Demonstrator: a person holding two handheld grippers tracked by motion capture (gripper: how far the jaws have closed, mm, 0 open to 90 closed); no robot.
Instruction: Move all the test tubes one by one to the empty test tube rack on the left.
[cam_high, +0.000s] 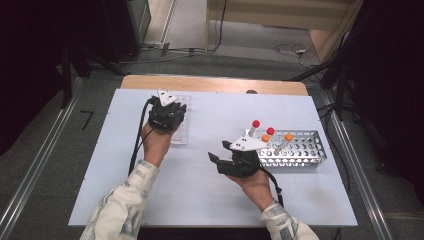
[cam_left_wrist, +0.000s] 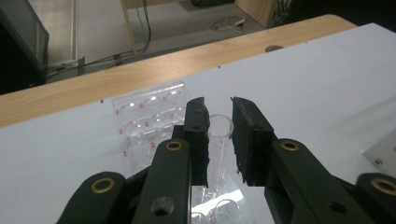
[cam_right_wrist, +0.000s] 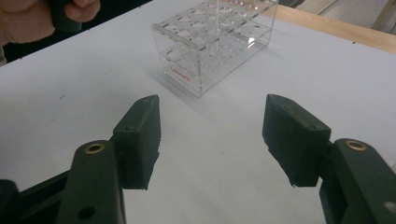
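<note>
Table top (cam_high: 200, 185): matt white sheet, smooth, over a pale wood board edge (cam_left_wrist: 93, 84).
Clear rack (cam_right_wrist: 215, 42): glossy transparent plastic, red printing.
Test tube (cam_left_wrist: 218, 140): clear, glassy, smooth.
Metal rack (cam_high: 300, 150): perforated shiny metal.
Left gripper (cam_left_wrist: 218, 135) pads (cam_left_wrist: 247, 140): matt black, rough, worn edges.
Sleeves (cam_high: 120, 210): patterned cloth.

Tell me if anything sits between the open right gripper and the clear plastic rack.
Nothing visible does. In the right gripper view, bare white table lies between the right gripper and the clear rack; the metal rack stands on its other side.
</note>
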